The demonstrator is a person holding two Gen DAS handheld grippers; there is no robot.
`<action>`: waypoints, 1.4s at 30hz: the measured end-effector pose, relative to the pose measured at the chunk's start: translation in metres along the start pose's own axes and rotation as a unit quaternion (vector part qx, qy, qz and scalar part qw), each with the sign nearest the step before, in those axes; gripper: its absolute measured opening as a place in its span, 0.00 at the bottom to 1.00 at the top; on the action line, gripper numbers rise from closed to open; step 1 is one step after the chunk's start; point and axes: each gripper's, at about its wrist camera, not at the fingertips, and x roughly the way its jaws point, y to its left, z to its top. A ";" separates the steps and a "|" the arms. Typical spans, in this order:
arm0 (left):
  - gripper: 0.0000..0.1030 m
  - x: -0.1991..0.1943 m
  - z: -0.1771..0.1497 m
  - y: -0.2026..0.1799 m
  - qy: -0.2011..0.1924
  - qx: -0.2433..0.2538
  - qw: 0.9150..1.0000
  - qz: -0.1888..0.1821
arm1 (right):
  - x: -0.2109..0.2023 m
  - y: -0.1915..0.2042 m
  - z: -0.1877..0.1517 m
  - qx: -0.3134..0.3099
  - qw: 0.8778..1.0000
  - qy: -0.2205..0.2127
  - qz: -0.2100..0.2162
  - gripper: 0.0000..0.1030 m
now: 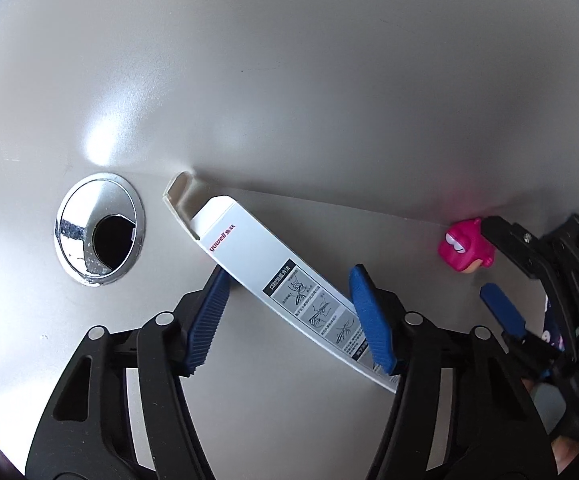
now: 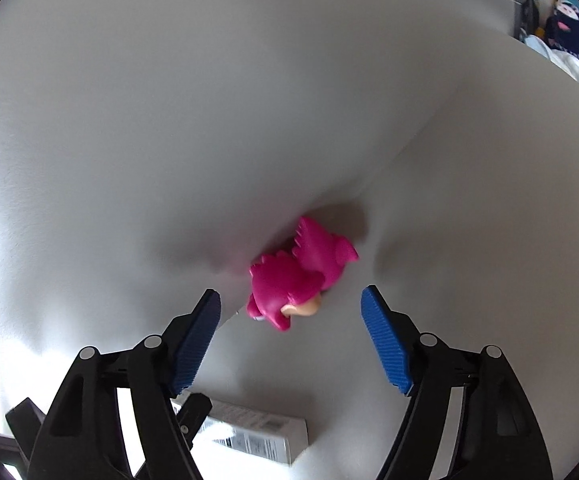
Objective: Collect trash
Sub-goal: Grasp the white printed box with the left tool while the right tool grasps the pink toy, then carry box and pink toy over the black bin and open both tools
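Note:
A long white carton with black diagrams lies slantwise on the grey table, its open flap end against the wall. My left gripper straddles it: the right blue pad overlaps the carton's right edge, the left pad stands just off its left edge, and I see no firm press. A pink toy figure lies where table and wall meet. My right gripper is open with the toy just ahead of its fingertips and clear gaps on both sides. In the left wrist view the toy sits by the right gripper.
A chrome cable grommet with a dark hole sits in the table left of the carton. The grey wall closes off the far side. The carton shows low between the right gripper's arms. Bedding and a dark plush lie far right.

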 end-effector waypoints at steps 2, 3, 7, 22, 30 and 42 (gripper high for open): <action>0.55 -0.001 0.000 -0.001 -0.002 0.006 1.000 0.002 | 0.005 0.001 0.003 -0.002 1.000 0.004 -0.002 0.66; 0.55 -0.002 0.001 -0.001 -0.003 0.013 1.000 0.004 | 0.007 0.002 0.003 -0.001 1.000 0.007 -0.002 0.63; 0.51 -0.006 -0.002 -0.001 -0.010 0.042 0.999 0.012 | 0.018 0.001 0.003 0.007 1.000 0.023 -0.003 0.51; 0.26 -0.029 -0.054 -0.012 -0.009 0.115 0.988 -0.104 | -0.041 -0.025 -0.016 -0.030 0.999 -0.025 -0.007 0.42; 0.26 -0.075 -0.104 -0.040 -0.030 0.224 0.966 -0.122 | -0.112 -0.062 -0.050 -0.041 0.997 -0.067 -0.008 0.42; 0.26 -0.100 -0.175 -0.078 -0.037 0.332 0.932 -0.142 | -0.212 -0.135 -0.118 -0.003 0.993 -0.120 -0.010 0.42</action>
